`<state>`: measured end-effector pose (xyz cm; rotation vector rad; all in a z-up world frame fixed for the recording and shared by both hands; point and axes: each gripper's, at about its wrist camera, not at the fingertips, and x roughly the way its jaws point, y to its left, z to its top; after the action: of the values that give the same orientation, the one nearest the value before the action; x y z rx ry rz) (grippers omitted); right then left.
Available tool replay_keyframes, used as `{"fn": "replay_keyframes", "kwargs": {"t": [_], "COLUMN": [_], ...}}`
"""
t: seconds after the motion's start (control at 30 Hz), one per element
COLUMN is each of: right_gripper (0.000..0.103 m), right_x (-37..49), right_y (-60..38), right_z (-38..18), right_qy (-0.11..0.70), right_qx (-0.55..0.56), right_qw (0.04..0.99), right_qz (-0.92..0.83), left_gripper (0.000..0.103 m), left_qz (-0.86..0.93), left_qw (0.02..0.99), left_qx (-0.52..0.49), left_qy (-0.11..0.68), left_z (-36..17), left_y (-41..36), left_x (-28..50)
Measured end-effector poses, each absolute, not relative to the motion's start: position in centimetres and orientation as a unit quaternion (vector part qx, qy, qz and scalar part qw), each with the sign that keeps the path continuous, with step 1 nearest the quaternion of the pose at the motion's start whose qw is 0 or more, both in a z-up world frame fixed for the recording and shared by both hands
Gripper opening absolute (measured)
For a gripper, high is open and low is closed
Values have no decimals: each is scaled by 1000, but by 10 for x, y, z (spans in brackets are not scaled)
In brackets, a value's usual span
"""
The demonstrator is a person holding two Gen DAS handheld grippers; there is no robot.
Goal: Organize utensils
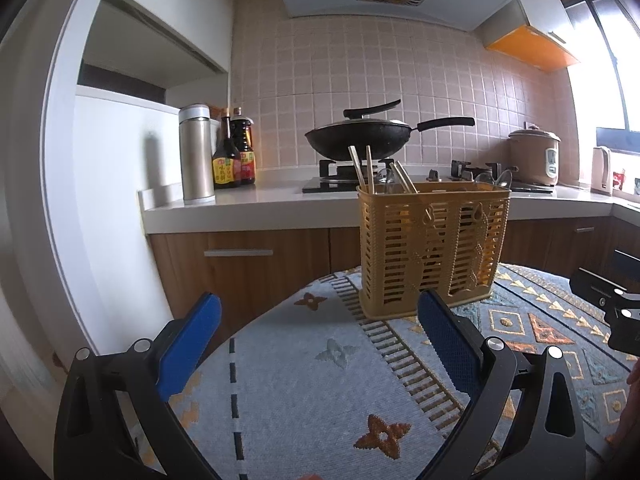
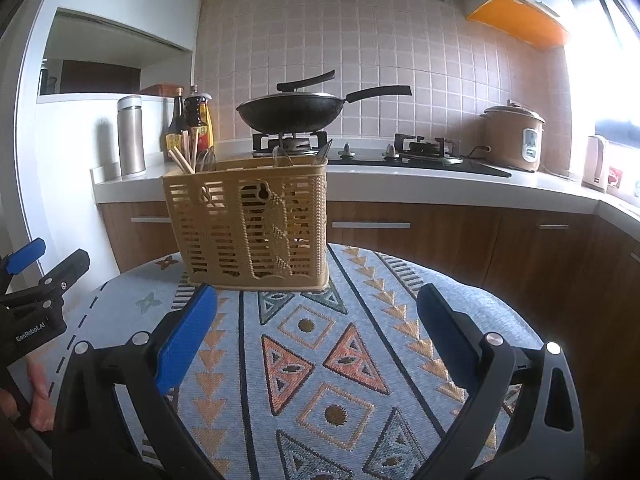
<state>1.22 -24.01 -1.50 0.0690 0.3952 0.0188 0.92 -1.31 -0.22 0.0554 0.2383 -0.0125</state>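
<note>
Both hand-held grippers — left and right — gape wide, holding nothing; ahead of each, the utensil basket stands upright on the table.

My two wrist cameras sit low over the patterned tablecloth, both facing the kitchen counter, left one nearer the table's left edge, sharing the yellow utensil basket and wok.

Patterned tablecloth carries 1 utensil basket.
</note>
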Motion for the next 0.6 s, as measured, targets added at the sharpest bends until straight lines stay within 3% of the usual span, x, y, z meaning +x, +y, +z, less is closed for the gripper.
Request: {"fn": "replay_keyframes", "kwargs": {"t": [0.6], "right_gripper": [95], "right_x": [16], "right_y": [-235], "right_z": [-18], "right_qy": [203], "right_qx": [26], "right_qw": [979], "right_qz": [10], "left_gripper": [95], "left_qz": [-6], "left_qw": [992], "left_qx": [30], "left_qy": [120], "left_z": [-2], "left_y": [-14], "left_x": [9]}}
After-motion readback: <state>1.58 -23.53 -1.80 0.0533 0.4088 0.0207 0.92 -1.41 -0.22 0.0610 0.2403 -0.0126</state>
